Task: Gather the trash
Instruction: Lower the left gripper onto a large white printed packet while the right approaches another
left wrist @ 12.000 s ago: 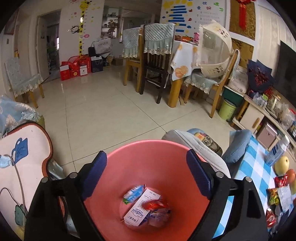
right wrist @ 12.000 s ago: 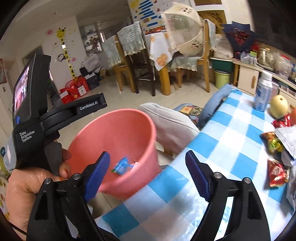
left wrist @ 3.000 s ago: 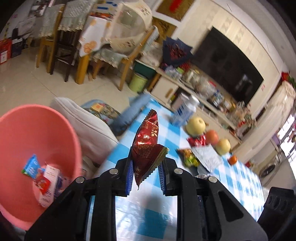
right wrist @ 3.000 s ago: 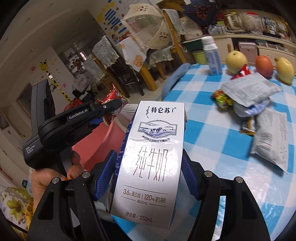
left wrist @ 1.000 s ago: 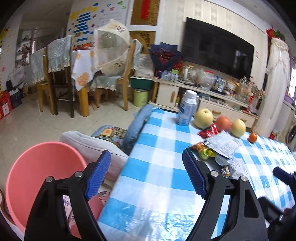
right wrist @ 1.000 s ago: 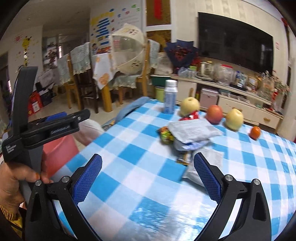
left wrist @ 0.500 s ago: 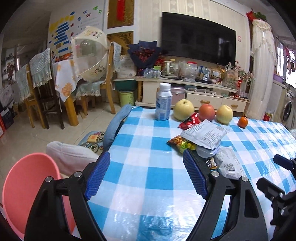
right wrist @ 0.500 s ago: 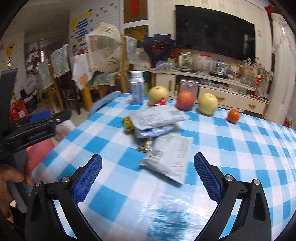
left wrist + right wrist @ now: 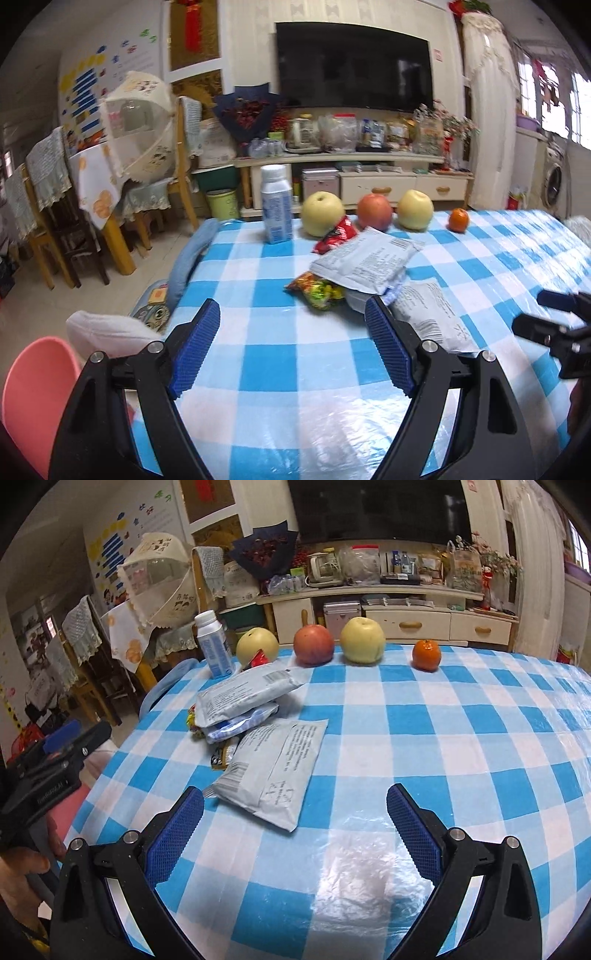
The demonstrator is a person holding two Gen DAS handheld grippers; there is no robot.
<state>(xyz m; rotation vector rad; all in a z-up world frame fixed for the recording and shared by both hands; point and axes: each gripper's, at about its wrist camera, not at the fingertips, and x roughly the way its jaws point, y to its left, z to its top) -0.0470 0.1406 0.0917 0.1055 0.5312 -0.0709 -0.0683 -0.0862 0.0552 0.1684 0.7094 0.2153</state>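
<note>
Hovering wide open & empty: left hand-held gripper (image 9: 291,343), right hand-held gripper (image 9: 295,829).

On the bench (image 9: 406,716), a heap of wrappers (image 9: 251,716) lies left of centre, with a bottle (image 9: 214,646) and a row of fruit (image 9: 336,638) behind it, and a bin (image 9: 37,391) at the lower left off the bench edge.

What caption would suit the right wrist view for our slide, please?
Open right gripper above checked table, facing grey packets and a row of fruit.
</note>
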